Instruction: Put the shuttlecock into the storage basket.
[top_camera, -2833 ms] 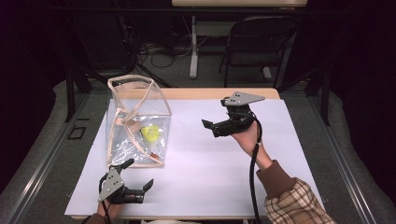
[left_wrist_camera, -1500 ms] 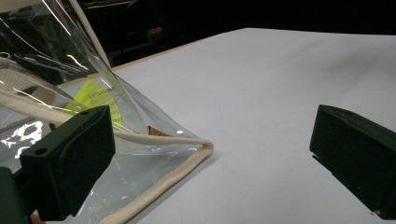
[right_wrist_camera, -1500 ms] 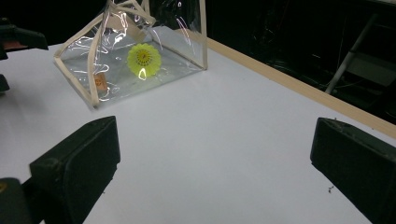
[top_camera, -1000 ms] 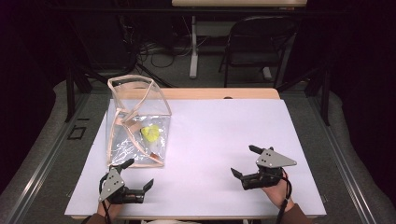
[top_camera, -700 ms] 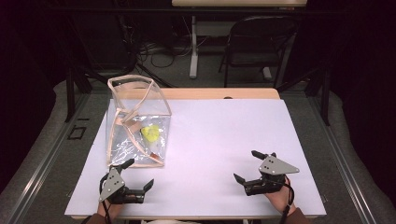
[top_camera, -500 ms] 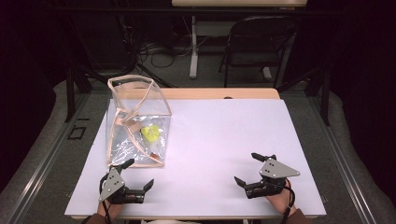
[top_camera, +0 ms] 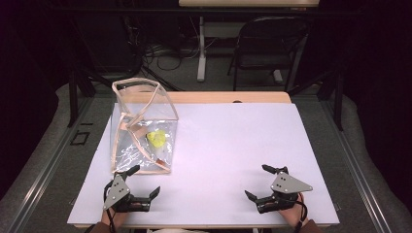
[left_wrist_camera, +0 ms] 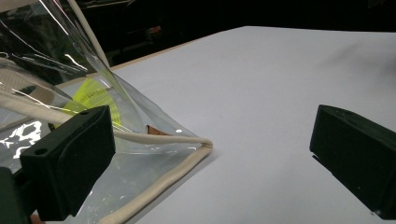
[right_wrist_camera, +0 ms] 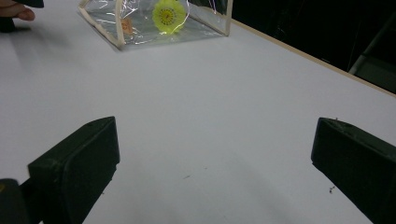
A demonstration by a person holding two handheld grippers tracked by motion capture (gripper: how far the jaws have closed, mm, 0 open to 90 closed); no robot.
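A clear plastic bag [top_camera: 143, 126] with cream trim stands on the left of the white table [top_camera: 233, 141]. Inside it lies a yellow round object [top_camera: 156, 138] and a small brown piece [top_camera: 160, 158]. My left gripper [top_camera: 145, 181] rests open at the near left edge, just in front of the bag's near corner [left_wrist_camera: 201, 142]. The yellow object [left_wrist_camera: 95, 95] shows through the bag wall [left_wrist_camera: 56, 70] beside my left jaw. My right gripper [top_camera: 257, 183] rests open at the near right, nothing between its jaws. From there the bag [right_wrist_camera: 159, 21] and yellow object [right_wrist_camera: 169, 15] lie far ahead.
A wooden table edge [top_camera: 228, 97] runs behind the white sheet. A dark folding chair [top_camera: 267, 46] and a table leg [top_camera: 200, 48] stand beyond it, with cables on the floor. A hand [right_wrist_camera: 16, 10] shows at the far left in the right gripper view.
My right gripper came down from mid-air near the table's far right to rest low at the near right edge. The left gripper and the bag stayed put.
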